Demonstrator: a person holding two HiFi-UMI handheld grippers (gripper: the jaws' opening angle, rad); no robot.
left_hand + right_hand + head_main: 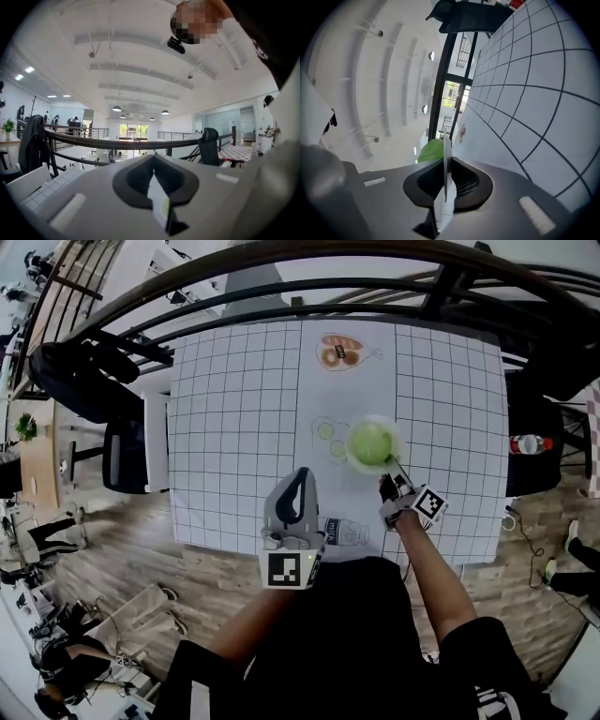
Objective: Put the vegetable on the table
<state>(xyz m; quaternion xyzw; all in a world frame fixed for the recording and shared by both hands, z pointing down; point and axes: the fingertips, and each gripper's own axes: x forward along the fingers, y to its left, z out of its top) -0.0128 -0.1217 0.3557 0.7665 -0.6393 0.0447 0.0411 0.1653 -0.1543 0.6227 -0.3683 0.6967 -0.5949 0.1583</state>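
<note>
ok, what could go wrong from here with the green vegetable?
1. The right gripper has its jaws almost together at the edge of the round green vegetable. So thin a pinch may slip.
2. The vegetable is round, so once let go over the white mat it may roll away.
3. The pictures don't show whether it already rests on the mat, so opening now could be a drop.

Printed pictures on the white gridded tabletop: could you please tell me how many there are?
3: a bread picture at the far edge, a green-slices picture mid-table, a bottle picture at the near edge. The green round vegetable may hide more.
</note>
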